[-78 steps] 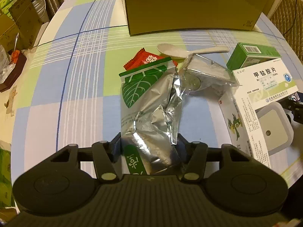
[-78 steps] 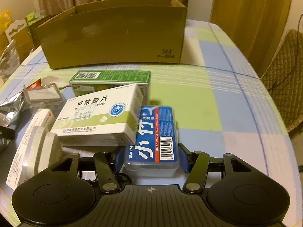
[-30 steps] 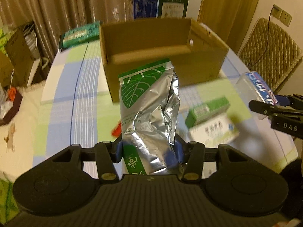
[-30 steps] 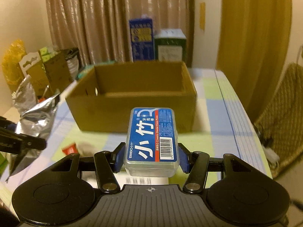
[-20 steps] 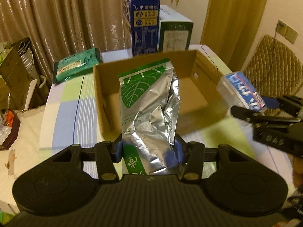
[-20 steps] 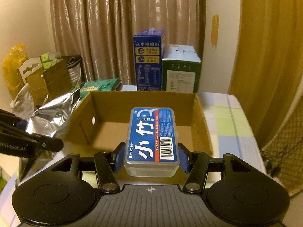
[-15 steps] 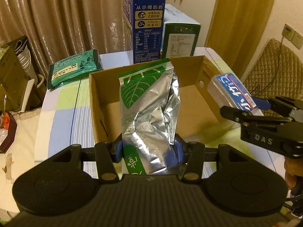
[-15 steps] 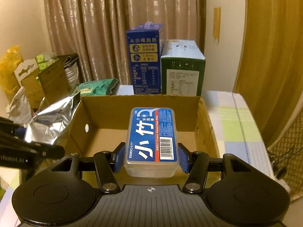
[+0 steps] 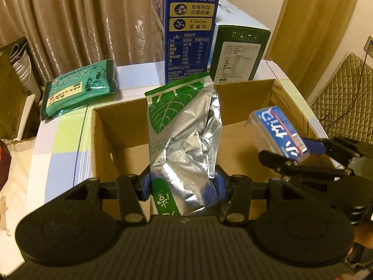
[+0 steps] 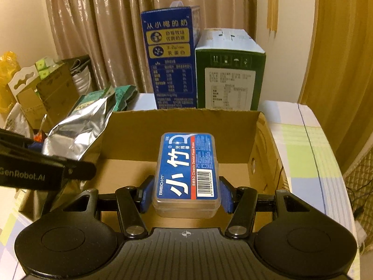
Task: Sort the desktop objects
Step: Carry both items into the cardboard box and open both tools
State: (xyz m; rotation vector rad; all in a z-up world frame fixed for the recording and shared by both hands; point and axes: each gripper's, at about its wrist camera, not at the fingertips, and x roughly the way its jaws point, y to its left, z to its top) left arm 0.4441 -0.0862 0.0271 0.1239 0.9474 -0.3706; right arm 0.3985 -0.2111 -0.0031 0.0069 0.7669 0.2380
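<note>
Left gripper (image 9: 183, 184) clamps crumpled silver-green foil pouch (image 9: 184, 135); right gripper (image 10: 186, 197) clamps blue-labelled clear plastic floss-pick box (image 10: 187, 175), open brown cardboard box (image 10: 184, 121) directly ahead.

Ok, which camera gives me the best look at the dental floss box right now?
The right wrist view: the dental floss box sits centred between the right gripper's fingers, label fully readable. The left wrist view shows it small at the right edge, tilted, over the cardboard box.

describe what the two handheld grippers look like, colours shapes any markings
Both are matte black plastic. The left gripper has a ribbed body, two round discs, angled link arms with silver pivot pins, and blue finger pads. The right gripper matches, with a small crosshair mark. Seen from the right wrist view, the left one's side reads "GenRobot.AI" in grey.
</note>
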